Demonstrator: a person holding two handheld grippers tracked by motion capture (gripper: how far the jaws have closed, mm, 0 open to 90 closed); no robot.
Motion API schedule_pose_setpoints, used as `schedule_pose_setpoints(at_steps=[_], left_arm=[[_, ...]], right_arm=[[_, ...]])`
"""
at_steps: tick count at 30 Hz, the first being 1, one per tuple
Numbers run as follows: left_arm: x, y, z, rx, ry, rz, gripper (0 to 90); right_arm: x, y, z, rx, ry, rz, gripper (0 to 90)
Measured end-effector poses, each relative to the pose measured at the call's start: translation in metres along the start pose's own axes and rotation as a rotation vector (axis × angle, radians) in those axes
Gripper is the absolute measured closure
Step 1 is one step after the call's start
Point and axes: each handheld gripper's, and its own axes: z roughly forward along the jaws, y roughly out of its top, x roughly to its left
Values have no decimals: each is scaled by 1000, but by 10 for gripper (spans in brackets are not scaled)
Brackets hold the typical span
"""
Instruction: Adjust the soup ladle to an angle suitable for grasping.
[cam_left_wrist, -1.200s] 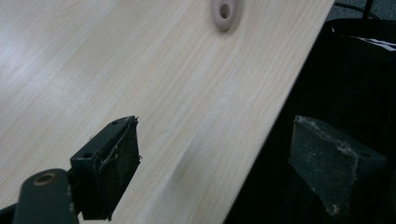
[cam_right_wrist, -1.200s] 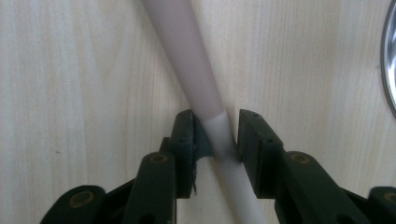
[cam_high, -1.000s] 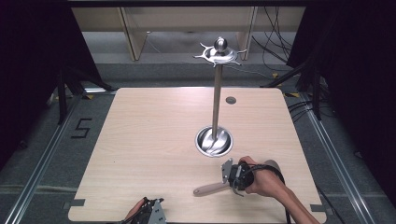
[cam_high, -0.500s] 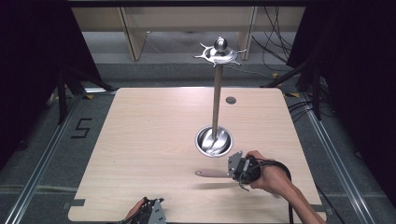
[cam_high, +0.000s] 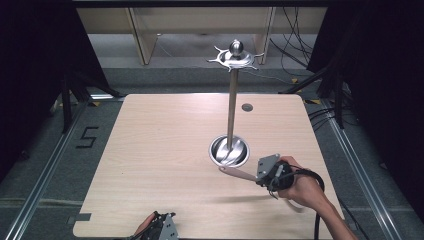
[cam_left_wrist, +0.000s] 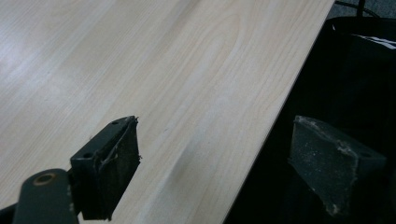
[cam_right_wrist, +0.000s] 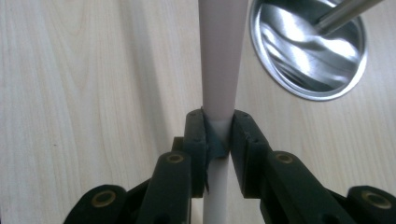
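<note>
1. A person's right hand (cam_high: 300, 187) holds the right gripper (cam_high: 260, 175) above the near right part of the pale wooden worktop (cam_high: 165, 150), jaws pinching a slim cream-coloured handle (cam_high: 237, 173).
2. In the right gripper view the handle (cam_right_wrist: 219, 65) runs straight up between the two black jaws and out of the top edge, so its far end is cut off; what kind of utensil it belongs to cannot be told.
3. From the high view the handle's free tip lies just beside the round base of a polished metal stand (cam_high: 229, 150), whose post rises to a hooked crown (cam_high: 235, 56) topped by a ball.
4. The left gripper (cam_high: 162, 230) sits at the worktop's near edge, partly cropped by the frame's bottom.
5. In the left gripper view its jaws stand spread apart, one over the worktop (cam_left_wrist: 154, 74), the other over darkness beyond the edge.
</note>
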Motion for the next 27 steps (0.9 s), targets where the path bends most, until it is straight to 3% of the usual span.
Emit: schedule_pose_setpoints(at_steps=[4,5,6,11,12,13,16,24,27], left_arm=[[0,0,0,1,1,0,152],[0,0,0,0,1,0,153],[0,0,0,0,0,0,152],[0,0,1,-6,2,0,153],[-1,0,1,-6,1,0,153],[-1,0,1,-5,1,1,152],[-1,0,1,-6,0,-2,152],[-1,0,1,-6,-1,-1,152],[-2,0,1,-6,15,0,152]], right_arm=[[-2,-4,-9,-25,-5,17,778],[0,-6,-12,-23,-25,53,778],[-2,-9,-18,-50,-28,46,778],[-4,-15,-28,-81,-44,69,778],[-2,-17,-31,-72,-54,111,779],[-5,-19,-34,-92,-53,87,778],[-3,-25,-42,-137,-68,126,779],[-3,-33,-56,-195,-103,156,778],[-1,-37,-62,-225,-122,200,778]])
